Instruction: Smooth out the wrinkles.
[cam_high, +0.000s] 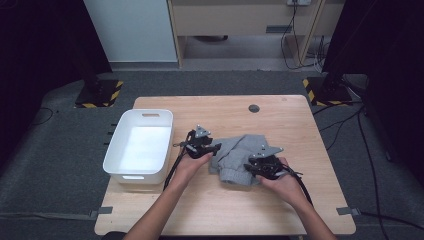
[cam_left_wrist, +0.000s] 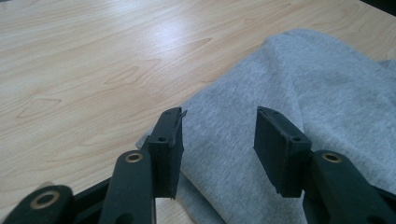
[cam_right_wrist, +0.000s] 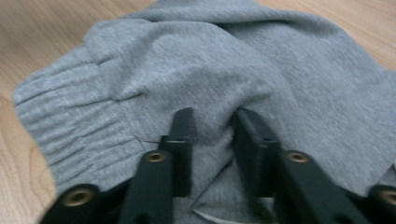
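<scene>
A crumpled grey garment with a ribbed hem lies in the middle of the wooden table. My left gripper is at the garment's left edge. In the left gripper view its jaws stand apart over the grey cloth, not pressing on it. My right gripper is at the garment's near right side. The right gripper view shows it pinching a raised fold of the cloth, with the ribbed hem to the left.
A white plastic bin stands on the table's left side, close to my left hand. Bare wood lies behind and to the right of the garment. Black stands with yellow-striped bases sit on the floor beyond the table.
</scene>
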